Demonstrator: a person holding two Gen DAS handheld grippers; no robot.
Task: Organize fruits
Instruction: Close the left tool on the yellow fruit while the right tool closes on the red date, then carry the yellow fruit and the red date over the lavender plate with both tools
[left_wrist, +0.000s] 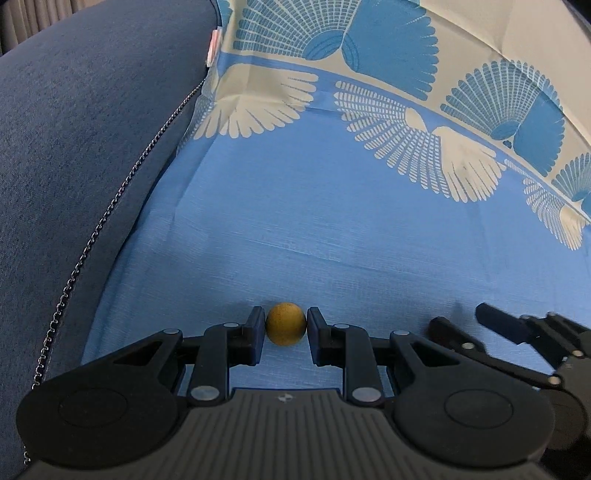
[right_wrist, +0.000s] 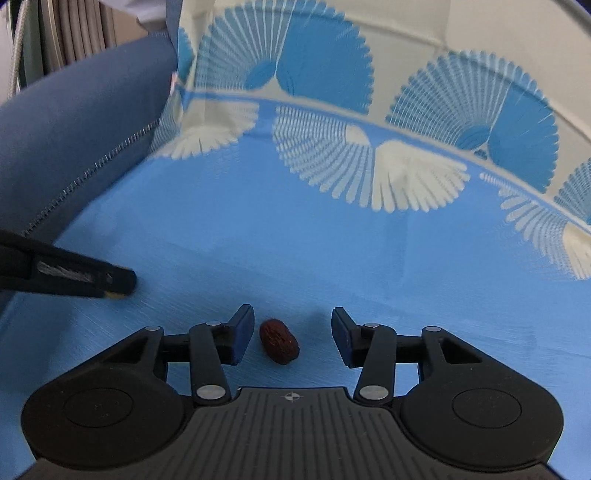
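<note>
Left wrist view looks down the left tool (left_wrist: 286, 330), whose two fingers are drawn in narrow on a small round yellow-brown fruit (left_wrist: 286, 329). Both pads (left_wrist: 257, 325) touch the fruit's sides, so the ball sits pinched right at the fingertips, low over the blue cloth (left_wrist: 332, 221). Whether the fruit also rests on the cloth underneath cannot be told. Off to this tool's right, just beside it, the right tool (left_wrist: 458, 325) comes into the picture as a blurred dark shape. Ahead of the fingertips the cloth turns to a band of cream and blue fan patterns (left_wrist: 424, 147), and to the left rises a dark blue cushion (left_wrist: 74, 147) with a thin metal chain (left_wrist: 110, 210) running along its edge.

Right wrist view shows the right tool (right_wrist: 293, 332) spread wide. A wrinkled dark red fruit (right_wrist: 279, 346) lies on the blue cloth (right_wrist: 332, 229) between its fingers, nearer the left finger (right_wrist: 242, 332) but not touching it, and well apart from the right one. To this tool's left, forward of its fingertips, the tip of the left tool (right_wrist: 114, 284) shows as a blurred black bar with a sliver of yellow at its end. The cushion (right_wrist: 74, 129) stands beyond that, at the far left.
</note>
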